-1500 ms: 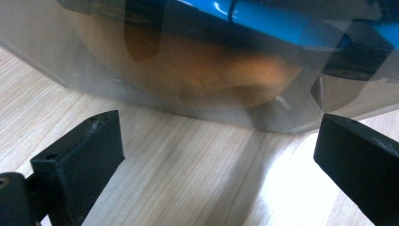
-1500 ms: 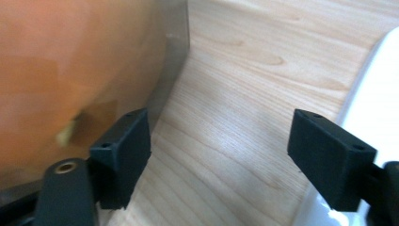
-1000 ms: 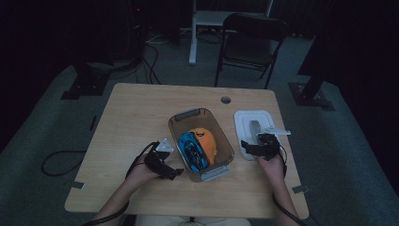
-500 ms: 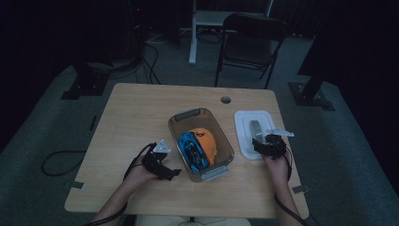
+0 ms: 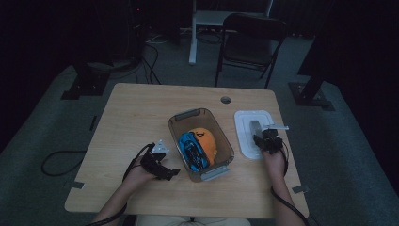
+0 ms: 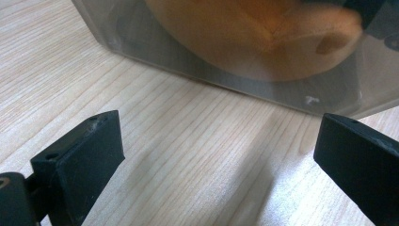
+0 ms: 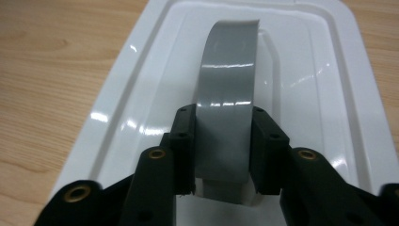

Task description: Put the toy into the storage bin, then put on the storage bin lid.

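A clear plastic bin (image 5: 175, 123) stands mid-table and holds an orange plush (image 5: 208, 139) and a blue toy car (image 5: 192, 150). To its right a white lid (image 5: 244, 134) lies flat, with a grey arched handle (image 5: 254, 127) on top. My right gripper (image 5: 264, 137) has just been closing and is now shut on that handle. In the right gripper view its pads (image 7: 184, 136) press both sides of the grey handle (image 7: 229, 61) above the lid (image 7: 310, 70). My left gripper (image 5: 170, 170) rests left of the bin, open (image 6: 216, 150), facing the bin's wall (image 6: 291, 96) with the plush (image 6: 244, 37) behind it.
The wooden table (image 5: 136, 113) has a cable hole (image 5: 226, 100) near its far edge. A black folding chair (image 5: 251, 35) and a white stand (image 5: 197, 28) sit beyond it. Cables (image 5: 61, 157) trail on the floor at the left.
My right gripper moved a little forward and down over the lid and its jaws closed on the grey handle. The left hand stayed put.
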`<action>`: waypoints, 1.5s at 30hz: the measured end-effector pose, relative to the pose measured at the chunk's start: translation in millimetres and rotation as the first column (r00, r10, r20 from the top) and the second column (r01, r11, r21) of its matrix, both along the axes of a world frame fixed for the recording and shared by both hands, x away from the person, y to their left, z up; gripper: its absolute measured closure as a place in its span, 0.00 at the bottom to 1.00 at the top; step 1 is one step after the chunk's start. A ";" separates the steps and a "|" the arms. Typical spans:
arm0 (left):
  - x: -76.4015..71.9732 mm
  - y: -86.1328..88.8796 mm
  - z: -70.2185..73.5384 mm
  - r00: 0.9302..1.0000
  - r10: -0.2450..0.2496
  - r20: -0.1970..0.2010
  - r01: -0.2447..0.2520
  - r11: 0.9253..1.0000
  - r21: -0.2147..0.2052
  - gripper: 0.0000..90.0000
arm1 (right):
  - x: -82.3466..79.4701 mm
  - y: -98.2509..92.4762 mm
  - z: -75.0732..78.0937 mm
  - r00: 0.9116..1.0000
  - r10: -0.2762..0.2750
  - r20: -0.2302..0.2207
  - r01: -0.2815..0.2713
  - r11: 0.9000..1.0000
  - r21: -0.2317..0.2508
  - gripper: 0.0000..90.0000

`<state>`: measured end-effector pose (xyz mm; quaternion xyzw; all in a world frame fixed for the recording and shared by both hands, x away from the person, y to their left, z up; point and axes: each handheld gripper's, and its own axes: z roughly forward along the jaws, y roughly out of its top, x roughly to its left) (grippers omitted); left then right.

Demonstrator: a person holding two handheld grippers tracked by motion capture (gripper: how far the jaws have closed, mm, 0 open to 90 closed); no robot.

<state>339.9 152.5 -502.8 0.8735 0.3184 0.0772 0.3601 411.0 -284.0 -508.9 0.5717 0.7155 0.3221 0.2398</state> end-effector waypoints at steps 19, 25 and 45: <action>1.5 -7.0 -0.5 1.000 -0.009 -0.006 0.009 1.000 0.003 0.03 | -43.1 1.1 58.7 0.994 0.030 0.109 -0.037 0.997 0.061 0.75; 1.2 -7.2 -0.7 1.000 -0.010 -0.004 0.010 1.000 0.004 0.03 | -55.2 11.6 86.5 0.984 0.059 0.167 -0.072 0.995 0.071 0.75; 1.0 -14.5 -1.0 1.000 -0.021 -0.005 0.021 1.000 0.003 0.03 | -79.4 76.8 136.3 0.942 0.225 0.250 -0.256 0.962 0.099 0.75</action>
